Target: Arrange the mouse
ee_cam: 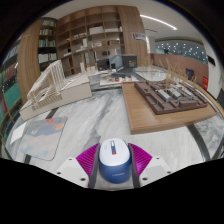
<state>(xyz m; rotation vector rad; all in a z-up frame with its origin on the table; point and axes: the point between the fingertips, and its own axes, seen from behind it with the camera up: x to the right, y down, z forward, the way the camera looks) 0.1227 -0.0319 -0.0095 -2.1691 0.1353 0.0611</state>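
A blue mouse with a white top (113,155) sits between my gripper's (113,168) two fingers. The magenta pads (88,158) press against its left and right sides, so the gripper is shut on it. The mouse is held over the near edge of a marbled white table (100,122). A grey patterned mouse mat (40,135) lies flat on the table, ahead and to the left of the fingers. The underside of the mouse is hidden.
A white building model (55,90) stands on the table beyond the mat at the left. A brown board with a dark model (168,100) lies ahead at the right. Wooden shelves (90,35) line the back wall.
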